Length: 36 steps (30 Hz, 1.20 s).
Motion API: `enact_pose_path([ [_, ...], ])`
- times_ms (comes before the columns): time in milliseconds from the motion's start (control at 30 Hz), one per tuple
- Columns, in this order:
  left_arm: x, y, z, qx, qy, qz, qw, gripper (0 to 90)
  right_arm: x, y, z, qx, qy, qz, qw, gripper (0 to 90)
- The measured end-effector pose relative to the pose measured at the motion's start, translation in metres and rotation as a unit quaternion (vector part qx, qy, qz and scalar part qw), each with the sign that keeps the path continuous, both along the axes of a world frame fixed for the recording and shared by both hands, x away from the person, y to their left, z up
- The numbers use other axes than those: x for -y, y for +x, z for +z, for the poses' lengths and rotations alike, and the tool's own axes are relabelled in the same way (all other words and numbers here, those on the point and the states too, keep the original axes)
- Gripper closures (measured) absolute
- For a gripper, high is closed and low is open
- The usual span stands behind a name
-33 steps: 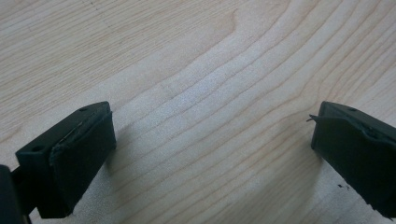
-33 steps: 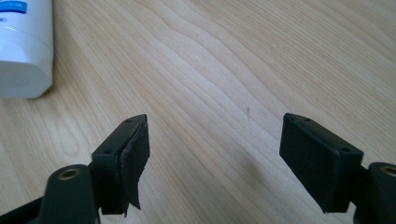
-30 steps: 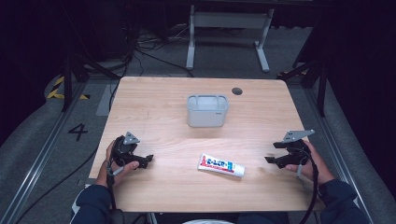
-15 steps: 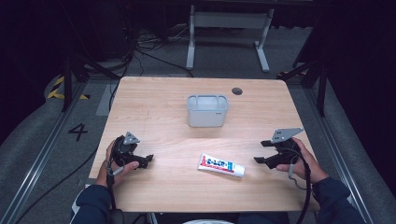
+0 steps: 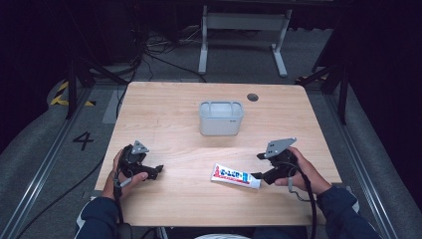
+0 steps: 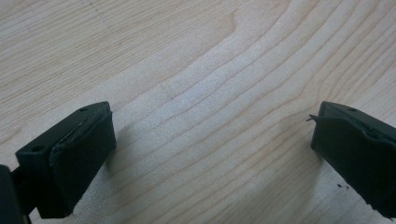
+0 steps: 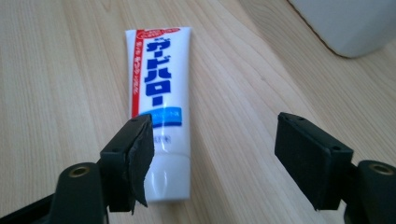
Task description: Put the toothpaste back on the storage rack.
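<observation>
A white toothpaste tube (image 5: 234,176) with red and blue print lies flat near the table's front edge. In the right gripper view the tube (image 7: 159,102) points away, its white cap end just ahead of the left jaw. My right gripper (image 5: 259,167) is open at the tube's cap end and holds nothing. The same gripper (image 7: 215,158) has its jaws wide apart, with the tube off toward the left one. My left gripper (image 5: 158,170) rests at the front left, open, and in its own view that gripper (image 6: 212,154) has bare wood between its jaws.
A pale grey open bin (image 5: 221,117) stands mid-table beyond the tube; its corner (image 7: 345,23) shows in the right gripper view. A dark round hole (image 5: 253,97) sits in the table (image 5: 164,114) at the back right. Floor cables and a desk frame lie beyond.
My right gripper has moved left and a little forward, from the table's right side up to the tube's cap end. The left gripper and the tube have stayed put.
</observation>
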<state>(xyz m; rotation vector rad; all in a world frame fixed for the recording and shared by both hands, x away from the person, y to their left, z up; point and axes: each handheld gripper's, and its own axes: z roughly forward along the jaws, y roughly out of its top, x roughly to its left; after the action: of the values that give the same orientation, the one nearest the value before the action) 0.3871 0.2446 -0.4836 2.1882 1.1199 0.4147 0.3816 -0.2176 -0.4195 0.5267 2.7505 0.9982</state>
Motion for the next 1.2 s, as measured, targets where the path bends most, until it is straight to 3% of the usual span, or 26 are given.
enact_pose_path([
  [500, 0.0, 0.0, 0.0, -0.003, -0.001, 0.002, 1.0, 0.2, -0.051, -0.002, -0.004, 0.0, -0.023, 0.052, 0.9984, 30.1],
  [1200, 0.0, 0.0, 0.0, -0.001, 0.002, -0.001, 1.0, 0.2, -0.084, -0.001, -0.022, -0.027, -0.073, 0.08, 0.9937, 32.3],
])
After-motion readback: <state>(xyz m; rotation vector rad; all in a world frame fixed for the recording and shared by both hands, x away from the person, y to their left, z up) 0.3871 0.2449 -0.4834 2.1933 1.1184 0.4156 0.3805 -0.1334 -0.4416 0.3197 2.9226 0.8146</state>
